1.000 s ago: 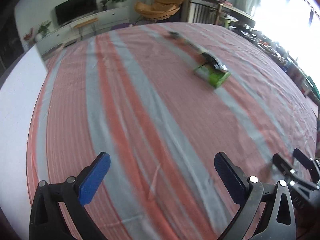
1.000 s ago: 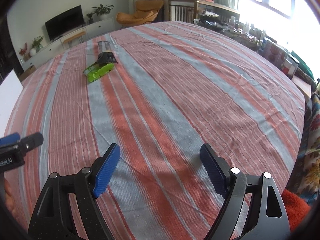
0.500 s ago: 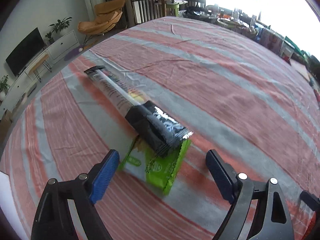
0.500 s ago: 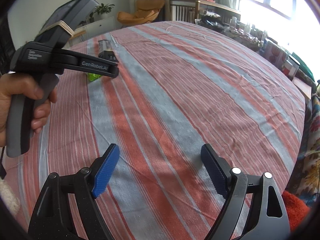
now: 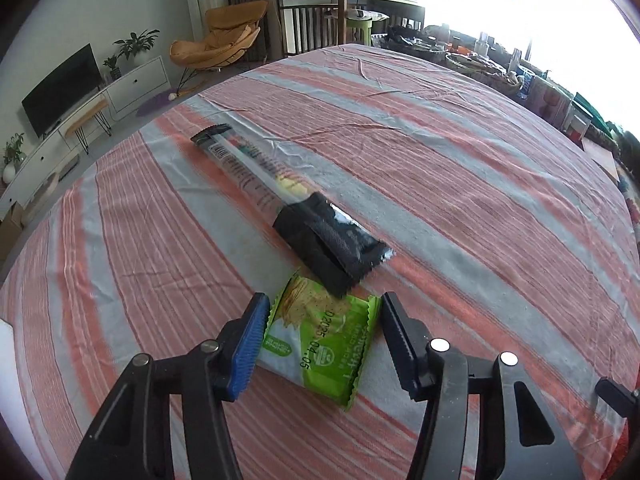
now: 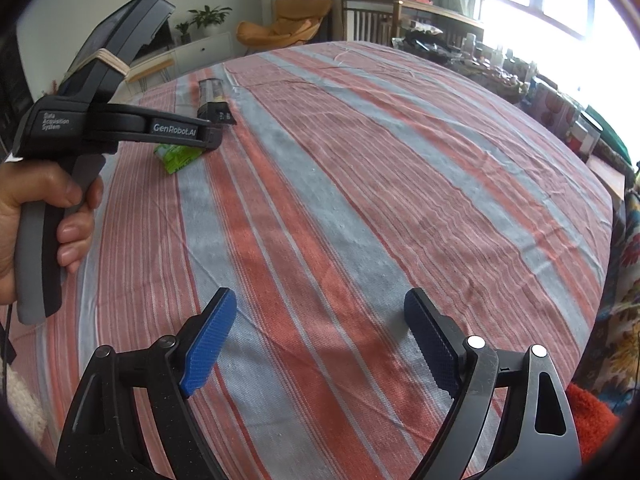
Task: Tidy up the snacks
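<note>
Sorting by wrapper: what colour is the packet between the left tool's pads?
Green packet, clearest in the left wrist view.

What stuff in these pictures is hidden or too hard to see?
- Green snack packet, left wrist view: its far end sits under the black packet; whether the left tongs touch it is unclear.
- Green snack packet, right wrist view: half hidden behind the left tongs.
- Long clear packet, both views: print too blurry to read.
- Shelf clutter by the window: washed out by glare.

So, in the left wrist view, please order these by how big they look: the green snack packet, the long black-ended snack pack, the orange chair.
1. Long black-ended snack pack
2. Green snack packet, though it lies nearest the camera
3. Orange chair, far away, so true size is unsure
</note>
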